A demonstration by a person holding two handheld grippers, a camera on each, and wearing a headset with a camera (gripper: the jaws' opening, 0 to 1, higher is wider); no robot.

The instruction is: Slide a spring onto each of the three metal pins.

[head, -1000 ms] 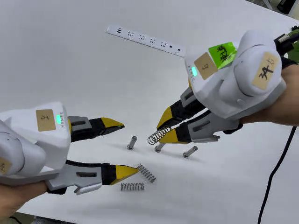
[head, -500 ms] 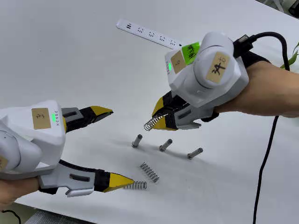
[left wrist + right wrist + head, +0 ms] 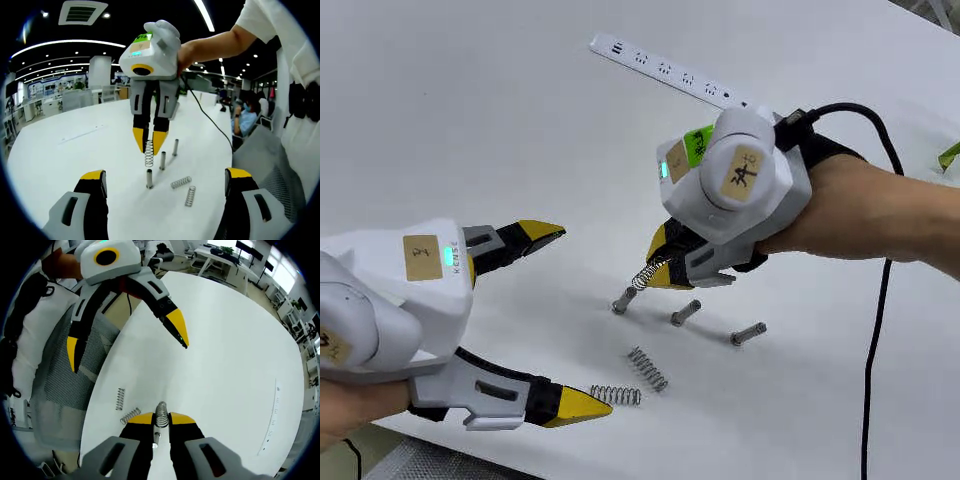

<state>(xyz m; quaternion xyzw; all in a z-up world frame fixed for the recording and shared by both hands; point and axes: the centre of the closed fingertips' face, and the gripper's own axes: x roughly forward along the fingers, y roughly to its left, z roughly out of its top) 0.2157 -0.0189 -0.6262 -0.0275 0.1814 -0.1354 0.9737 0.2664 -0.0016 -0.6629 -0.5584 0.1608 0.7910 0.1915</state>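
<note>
Jaws spread wide on your left gripper (image 3: 578, 318) in the head view, at the near left with nothing between the yellow tips. Your right gripper (image 3: 655, 275), farther and to the right, pinches a spring (image 3: 644, 275) in narrow jaws. The spring slants down toward the left pin (image 3: 623, 300), its lower end just above the pin's top; contact cannot be made out. The middle pin (image 3: 685, 313) and right pin (image 3: 748, 333) stand bare in a row to the right on the white table (image 3: 470, 120). Two loose springs (image 3: 647, 368) lie nearer you, just apart from each other. A power strip (image 3: 670, 72) lies at the far side, and a black cable (image 3: 875, 330) trails down the right.

From the left gripper view, your right gripper (image 3: 149, 142) points down, the spring (image 3: 148, 154) hanging from its tips straight over the nearest pin (image 3: 149, 179). The loose springs (image 3: 181, 182) lie to the right of it.

From the right gripper view, the spring (image 3: 161, 414) sits clamped between your right gripper's (image 3: 161, 417) yellow tips, a pin (image 3: 155, 439) showing in the gap below. Your left gripper (image 3: 126, 345) gapes above, near the table's edge.
</note>
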